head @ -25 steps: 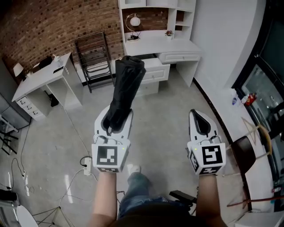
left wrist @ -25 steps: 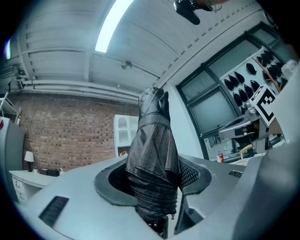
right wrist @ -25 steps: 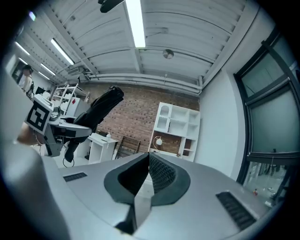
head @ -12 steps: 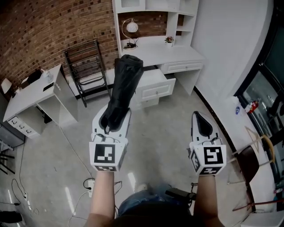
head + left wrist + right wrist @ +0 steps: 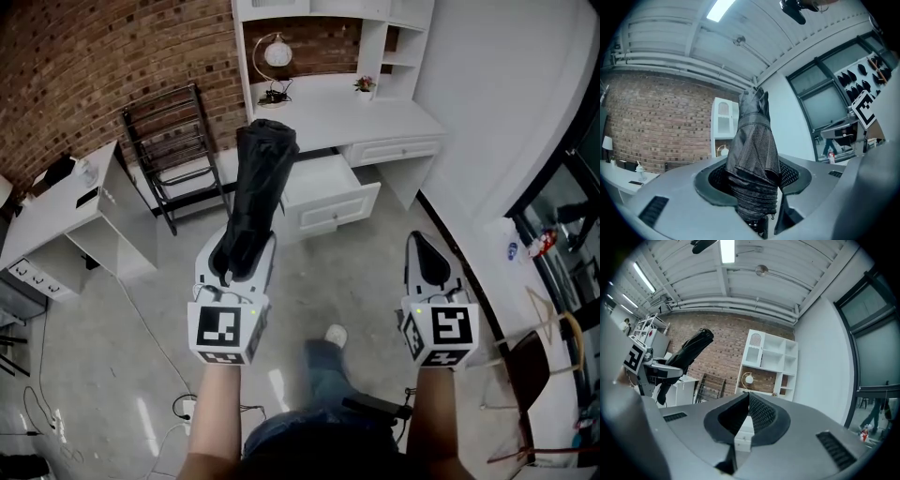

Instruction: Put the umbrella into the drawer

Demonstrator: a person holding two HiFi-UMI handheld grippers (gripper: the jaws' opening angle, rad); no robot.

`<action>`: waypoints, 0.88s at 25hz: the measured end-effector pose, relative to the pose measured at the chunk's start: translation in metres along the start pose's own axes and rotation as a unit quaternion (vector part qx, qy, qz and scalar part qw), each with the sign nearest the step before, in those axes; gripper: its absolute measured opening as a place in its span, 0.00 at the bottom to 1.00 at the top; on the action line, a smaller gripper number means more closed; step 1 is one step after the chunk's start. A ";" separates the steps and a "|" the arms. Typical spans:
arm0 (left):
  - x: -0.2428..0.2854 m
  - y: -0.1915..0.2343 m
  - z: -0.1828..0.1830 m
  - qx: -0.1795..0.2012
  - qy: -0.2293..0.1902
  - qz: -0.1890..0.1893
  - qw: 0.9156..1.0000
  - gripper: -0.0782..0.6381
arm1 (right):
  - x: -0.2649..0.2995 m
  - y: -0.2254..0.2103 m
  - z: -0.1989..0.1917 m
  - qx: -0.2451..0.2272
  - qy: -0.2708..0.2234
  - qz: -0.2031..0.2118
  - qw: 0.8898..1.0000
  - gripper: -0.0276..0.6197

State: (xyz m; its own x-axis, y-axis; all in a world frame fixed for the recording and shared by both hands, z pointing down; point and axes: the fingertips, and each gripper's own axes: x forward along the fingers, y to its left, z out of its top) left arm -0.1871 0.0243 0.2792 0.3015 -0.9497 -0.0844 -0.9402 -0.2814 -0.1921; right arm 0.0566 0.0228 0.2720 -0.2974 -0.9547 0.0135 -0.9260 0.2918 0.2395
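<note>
Clamping the folded umbrella (image 5: 261, 178) low down, left gripper (image 5: 242, 248) bears an apparently light, soft-covered, stiff-cored load; right gripper (image 5: 427, 255) closed, empty.

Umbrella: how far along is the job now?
Done: the left gripper grips the folded black umbrella, and the white desk drawer stands open. In hand: the umbrella is held up, well short of the drawer. Left: bring it over the drawer, lay it inside, release. The right gripper is shut and empty.
</note>
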 end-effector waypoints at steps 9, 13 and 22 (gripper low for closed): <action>0.194 0.028 -0.042 -0.012 0.033 -0.005 0.999 0.43 | 0.181 -0.069 -0.021 0.008 0.015 0.023 1.000 0.04; 0.274 0.028 -0.062 -0.025 0.048 -0.016 0.998 0.43 | 0.249 -0.116 -0.033 0.001 0.029 0.021 0.999 0.04; 0.393 0.018 -0.155 -0.014 0.168 -0.072 0.983 0.43 | 0.338 -0.150 -0.101 0.011 0.098 0.033 0.995 0.04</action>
State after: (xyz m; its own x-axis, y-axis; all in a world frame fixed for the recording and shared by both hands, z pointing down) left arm -0.1099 -0.3749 0.3944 0.3668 -0.8902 0.2702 -0.8968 -0.4156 -0.1518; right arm 0.1189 -0.3498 0.3386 -0.3080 -0.9261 0.2180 -0.9117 0.3528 0.2106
